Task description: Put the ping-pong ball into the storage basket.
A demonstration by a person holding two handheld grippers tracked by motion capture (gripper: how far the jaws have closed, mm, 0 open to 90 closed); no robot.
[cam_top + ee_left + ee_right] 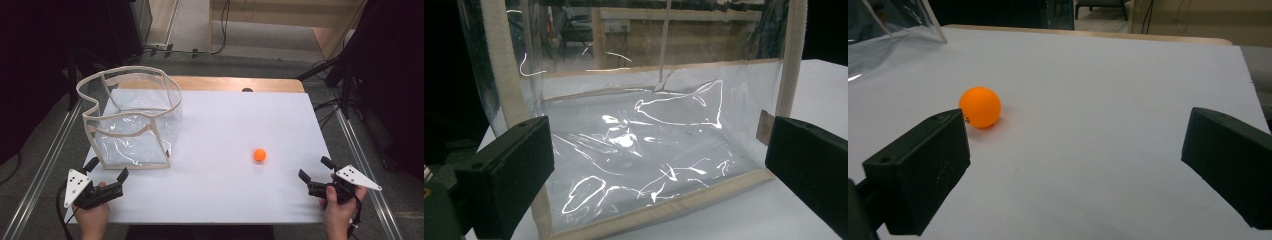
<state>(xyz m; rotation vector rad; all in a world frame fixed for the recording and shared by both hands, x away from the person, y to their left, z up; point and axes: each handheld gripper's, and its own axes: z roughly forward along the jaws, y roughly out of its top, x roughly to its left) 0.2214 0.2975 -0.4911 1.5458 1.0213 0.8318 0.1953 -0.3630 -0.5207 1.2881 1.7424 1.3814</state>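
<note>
Landmark: the orange ball [259, 154], alone on the white surface [225, 190].
Ball position: right of centre on the surface, well apart from the clear bag [132, 120], which stands open-topped to the ball's left and a little farther from the person.
Right gripper [314, 175]: just nearer the person than the ball and to its right, low over the surface edge; its fingers are spread wide with nothing between them.
Key relation: in the right gripper view the ball [980, 107] lies ahead of the fingers and off toward the left finger [923, 170], not centred in the gap; I judge the hand must swing that way before closing. Being round, the ball has no long axis, so any approach angle serves.
Nearer hand: the right one, clearly; the left gripper [107, 170] is far to the ball's left, beyond the bag's near corner.
Left gripper state: fingers spread, empty, aimed at the bag wall [649, 150], which fills the space ahead of them without touching.
Likely step: reaching for the ball, probably to drop it into the bag.
Surface: white sheet over a wooden top, bare around the ball.
Room: dark, grey floor, metal rails either side, cables and pale wood panels beyond.
</note>
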